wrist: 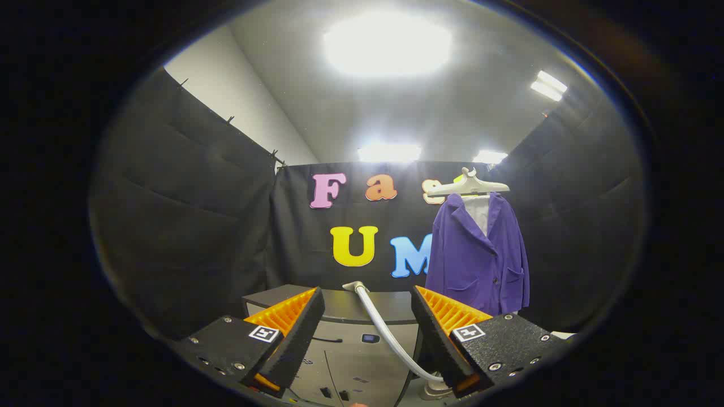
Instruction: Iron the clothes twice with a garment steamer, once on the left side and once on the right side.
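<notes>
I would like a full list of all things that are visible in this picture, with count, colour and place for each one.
Purple button-front jacket: one, purple, hanging beyond the fingers, to their right, against the black cloth wall.
Pale plastic hanger: one, cream, at the top of the jacket, holding it.
White inner garment: one, white, showing at the jacket's open collar.
Light grey steamer hose: one, light grey, curving from the cabinet top down between the fingers.
Dark-topped grey cabinet: one, grey with dark top, just ahead of the fingers.
Ceiling lights: several, white, overhead.
Gripper: one, fingers open, empty, hose seen between them.
</notes>
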A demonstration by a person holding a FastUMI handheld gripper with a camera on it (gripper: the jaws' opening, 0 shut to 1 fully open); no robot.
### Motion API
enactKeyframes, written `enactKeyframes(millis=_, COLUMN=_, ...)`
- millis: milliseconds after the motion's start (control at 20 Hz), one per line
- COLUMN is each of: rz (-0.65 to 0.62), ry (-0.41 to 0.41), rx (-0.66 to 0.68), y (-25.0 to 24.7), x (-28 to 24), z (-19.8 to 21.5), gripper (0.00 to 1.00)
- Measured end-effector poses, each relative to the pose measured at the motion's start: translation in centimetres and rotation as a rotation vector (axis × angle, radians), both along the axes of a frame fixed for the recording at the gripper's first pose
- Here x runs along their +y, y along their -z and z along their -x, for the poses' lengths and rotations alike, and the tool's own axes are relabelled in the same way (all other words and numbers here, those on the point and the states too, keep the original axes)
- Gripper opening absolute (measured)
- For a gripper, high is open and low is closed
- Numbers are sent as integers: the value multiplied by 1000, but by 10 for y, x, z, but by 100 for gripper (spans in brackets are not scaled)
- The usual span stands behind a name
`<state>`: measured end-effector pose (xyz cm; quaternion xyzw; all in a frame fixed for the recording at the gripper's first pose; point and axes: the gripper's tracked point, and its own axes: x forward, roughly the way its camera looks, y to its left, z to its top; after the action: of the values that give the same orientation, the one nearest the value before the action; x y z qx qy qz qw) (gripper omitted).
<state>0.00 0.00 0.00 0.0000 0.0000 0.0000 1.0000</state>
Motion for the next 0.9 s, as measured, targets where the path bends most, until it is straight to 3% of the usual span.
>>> enactKeyframes(millis=900, rz=17, ry=8, rx=11, y=-1, x=-26, z=0, gripper=95)
